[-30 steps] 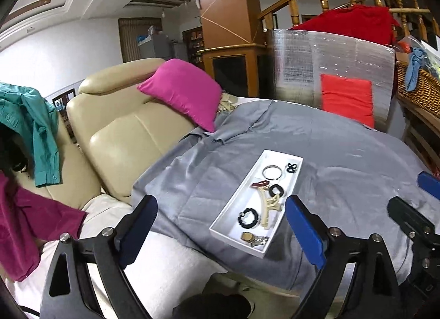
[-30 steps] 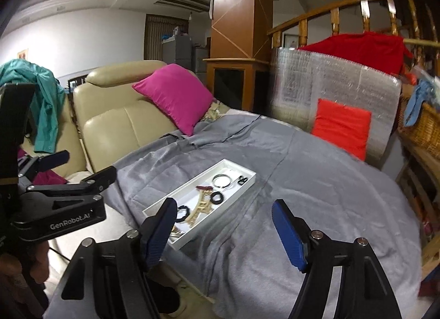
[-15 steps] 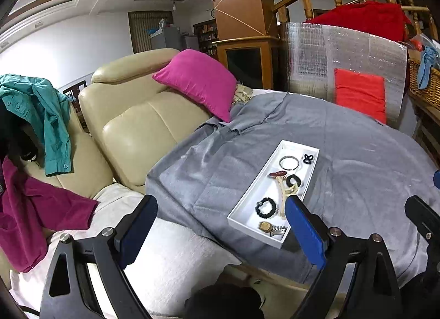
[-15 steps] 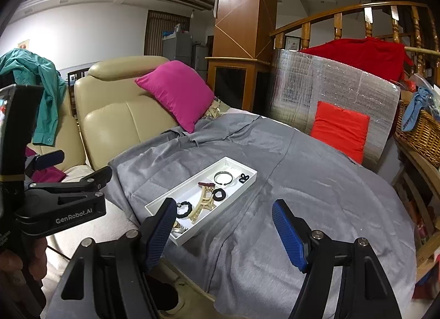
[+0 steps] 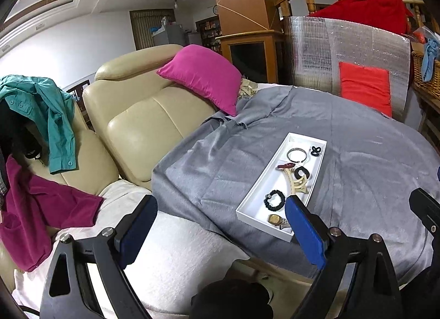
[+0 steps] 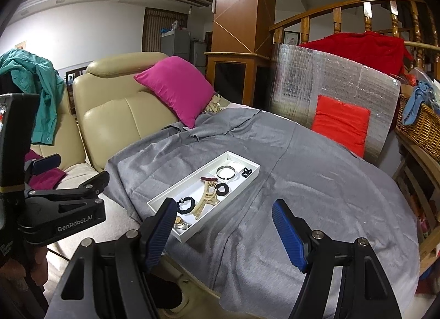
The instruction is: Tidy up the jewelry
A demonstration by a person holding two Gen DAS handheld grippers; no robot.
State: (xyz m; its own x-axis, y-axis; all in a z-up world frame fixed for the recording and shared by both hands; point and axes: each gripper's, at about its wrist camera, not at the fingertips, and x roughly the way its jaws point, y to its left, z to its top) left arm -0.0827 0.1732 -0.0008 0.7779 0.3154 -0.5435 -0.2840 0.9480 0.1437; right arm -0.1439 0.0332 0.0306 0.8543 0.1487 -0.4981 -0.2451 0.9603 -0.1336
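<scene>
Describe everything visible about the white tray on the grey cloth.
The white tray is a long, shallow rectangle with low upright walls, apparently rigid card or plastic. A thin divider sets off its far end. It lies flat on the grey cloth, near the cloth's edge beside the beige sofa. Inside lie a silver bangle, a small black piece, a black ring-shaped piece, a cream Eiffel Tower piece, a black beaded bracelet and a gold watch. Neither gripper touches it.

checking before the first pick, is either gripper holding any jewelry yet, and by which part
Nothing is held. The left gripper and right gripper are both open and empty, short of the white rectangular tray of jewelry.
</scene>
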